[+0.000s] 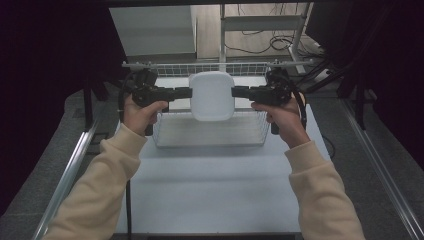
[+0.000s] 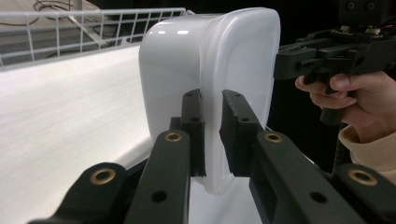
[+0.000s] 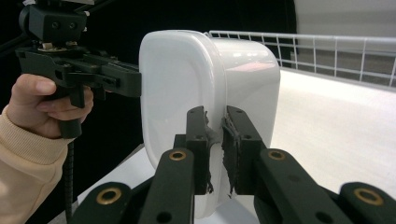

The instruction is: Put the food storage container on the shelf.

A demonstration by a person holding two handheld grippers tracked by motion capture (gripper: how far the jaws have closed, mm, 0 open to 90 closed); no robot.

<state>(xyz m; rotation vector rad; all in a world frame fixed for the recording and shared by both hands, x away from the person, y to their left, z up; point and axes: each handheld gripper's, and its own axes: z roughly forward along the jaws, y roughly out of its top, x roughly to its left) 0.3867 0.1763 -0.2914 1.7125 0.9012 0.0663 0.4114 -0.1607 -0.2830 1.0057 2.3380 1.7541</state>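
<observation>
Dark curtains hang around my white table [image 1: 210,190], and I hold a white tub up on its side with both claws.

My left claw [image 1: 189,92] and right claw [image 1: 234,91] are each pinched shut on the rim of the white tub [image 1: 212,95], one on each side, above the wire basket [image 1: 210,134] near the far edge. I think I am lifting it, so next both hands must move together, or it slips. I see no words or labels.

The white tub's [image 2: 210,70] rim is hidden where the black pads [image 2: 194,130] clamp it. Its bottom edge [image 3: 205,212] is cut off by the frame in the right gripper view.
</observation>
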